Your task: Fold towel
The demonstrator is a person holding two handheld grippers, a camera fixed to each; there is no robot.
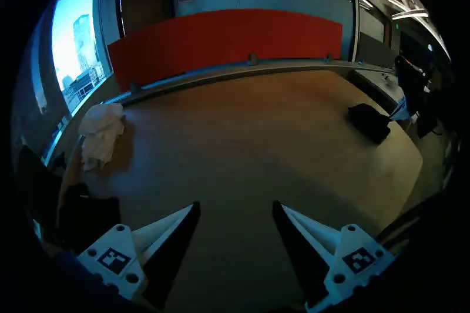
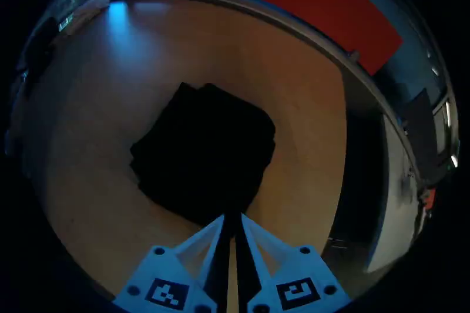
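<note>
Broadly, the folding looks well along for one cloth and not begun for another. The wooden table (image 1: 247, 137) carries everything, with a red panel (image 1: 223, 40) running behind its far edge. Well in from the table's edges lies the dark towel (image 2: 205, 154), a compact, roughly squared block with layered edges on its left side, so I judge it already folded, or one fold short. A dark bundle near the table's right edge in the left gripper view is probably this same towel, though I cannot be sure. At the left edge, toward the far corner by the window, a white towel (image 1: 101, 134) lies crumpled in a heap; that one I judge to be still unfolded.

Nothing on the table is a container; both cloths lie bare on the wood.

My right gripper (image 2: 232, 217) has its fingers drawn almost together, tips at the near edge of the dark towel; I cannot tell whether they pinch cloth. My left gripper (image 1: 235, 204) is spread wide and empty above bare wood, well apart from the white towel.
</note>
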